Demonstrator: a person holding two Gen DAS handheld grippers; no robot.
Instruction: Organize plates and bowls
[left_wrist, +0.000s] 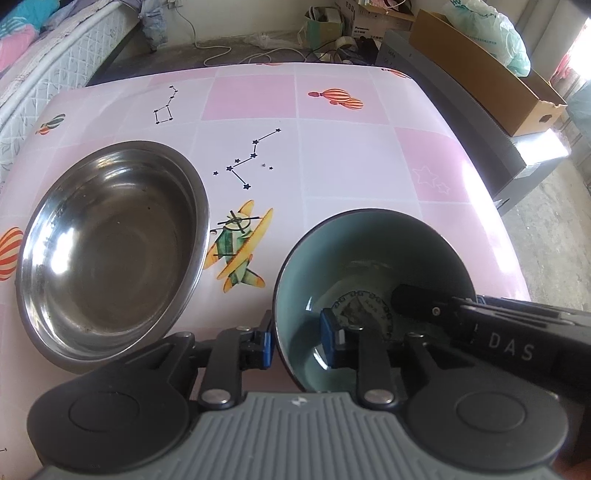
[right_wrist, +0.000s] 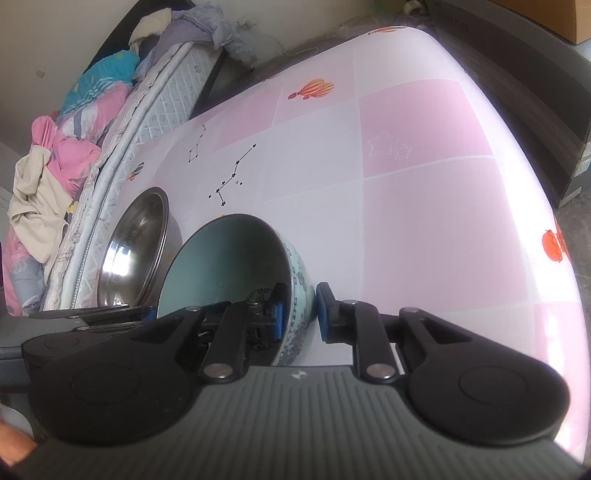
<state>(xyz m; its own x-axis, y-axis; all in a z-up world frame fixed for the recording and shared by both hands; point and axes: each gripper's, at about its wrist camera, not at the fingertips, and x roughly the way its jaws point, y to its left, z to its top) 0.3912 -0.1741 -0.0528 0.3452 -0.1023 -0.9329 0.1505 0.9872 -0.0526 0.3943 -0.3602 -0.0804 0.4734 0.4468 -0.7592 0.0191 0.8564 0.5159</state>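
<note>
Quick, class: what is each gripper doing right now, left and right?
Left gripper: jaws open, astride the blue bowl rim, not pressing it.
Right gripper: jaws closed on the blue bowl wall.

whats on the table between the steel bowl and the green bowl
Only bare tablecloth with a printed airplane between the steel bowl and the green bowl, clearest in the left wrist view.

Home, likely bedroom. Mattress on edge against wall, crumpled bedding piled beside it. Cardboard boxes, plastic bag, loose cables on concrete floor. Table under pink cartoon-print cover.
</note>
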